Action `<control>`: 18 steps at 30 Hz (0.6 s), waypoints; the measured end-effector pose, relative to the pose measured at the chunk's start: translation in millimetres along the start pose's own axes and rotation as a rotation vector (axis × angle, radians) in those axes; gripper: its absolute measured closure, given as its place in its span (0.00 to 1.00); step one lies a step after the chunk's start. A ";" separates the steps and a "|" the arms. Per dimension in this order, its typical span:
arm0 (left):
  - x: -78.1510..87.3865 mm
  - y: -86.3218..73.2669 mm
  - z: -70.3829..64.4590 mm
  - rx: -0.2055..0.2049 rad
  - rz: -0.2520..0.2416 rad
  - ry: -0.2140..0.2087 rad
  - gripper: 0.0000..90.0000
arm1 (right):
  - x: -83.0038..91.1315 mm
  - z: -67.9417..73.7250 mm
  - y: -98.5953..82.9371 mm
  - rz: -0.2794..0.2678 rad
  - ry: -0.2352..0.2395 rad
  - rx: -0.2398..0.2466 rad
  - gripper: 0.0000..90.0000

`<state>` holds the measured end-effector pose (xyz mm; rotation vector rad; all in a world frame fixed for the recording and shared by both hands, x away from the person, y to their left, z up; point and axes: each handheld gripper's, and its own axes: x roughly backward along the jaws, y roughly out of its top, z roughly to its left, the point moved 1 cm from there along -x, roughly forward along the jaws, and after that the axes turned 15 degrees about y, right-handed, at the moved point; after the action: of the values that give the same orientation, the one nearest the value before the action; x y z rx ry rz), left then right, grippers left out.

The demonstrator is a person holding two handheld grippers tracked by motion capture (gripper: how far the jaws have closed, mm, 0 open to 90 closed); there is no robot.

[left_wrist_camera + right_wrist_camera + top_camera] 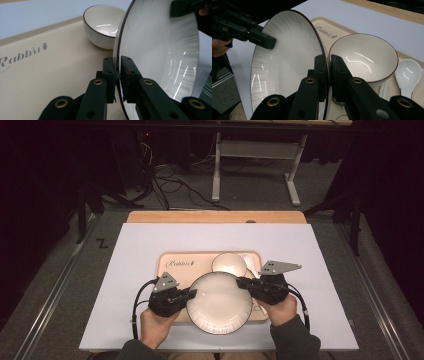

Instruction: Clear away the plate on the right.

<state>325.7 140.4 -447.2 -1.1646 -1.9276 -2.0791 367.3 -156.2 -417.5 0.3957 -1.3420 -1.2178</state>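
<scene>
A large white plate [219, 303] with a dark rim is held over the near part of the beige tray [171, 256]. My left gripper [192, 293] is shut on its left rim, and my right gripper [241, 282] is shut on its right rim. In the left gripper view the jaws pinch the plate [160, 50] edge at my left gripper [118, 67]. The right gripper view has my right gripper [328, 65] clamped on the plate [284, 52], with the other gripper on the far rim. A white bowl [229, 263] [100, 26] [364, 57] stands on the tray behind the plate.
A white spoon [409, 75] [249, 261] lies on the tray to the right of the bowl. The tray [45, 72] carries "Rabbit" lettering and rests on a pale mat [140, 240] over a wooden table. Cables and a metal stand are on the floor beyond.
</scene>
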 end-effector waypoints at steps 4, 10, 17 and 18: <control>8.0 3.3 2.6 -0.002 -0.039 0.027 0.95 | -5.6 0.3 -0.9 0.022 -0.006 0.006 0.95; 13.8 5.8 5.3 -0.003 -0.061 0.043 0.96 | -9.7 0.3 0.3 0.025 0.018 0.009 0.95; 16.3 6.6 7.0 -0.008 -0.062 0.055 0.96 | -7.8 1.0 -0.1 0.026 0.007 -0.015 0.82; 16.6 6.6 7.4 -0.005 -0.063 0.053 0.96 | -6.1 1.6 -0.6 0.028 -0.002 -0.005 0.80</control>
<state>320.8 152.6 -433.0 -1.0518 -1.9614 -2.1241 367.0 -150.7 -420.7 0.3713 -1.3419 -1.1985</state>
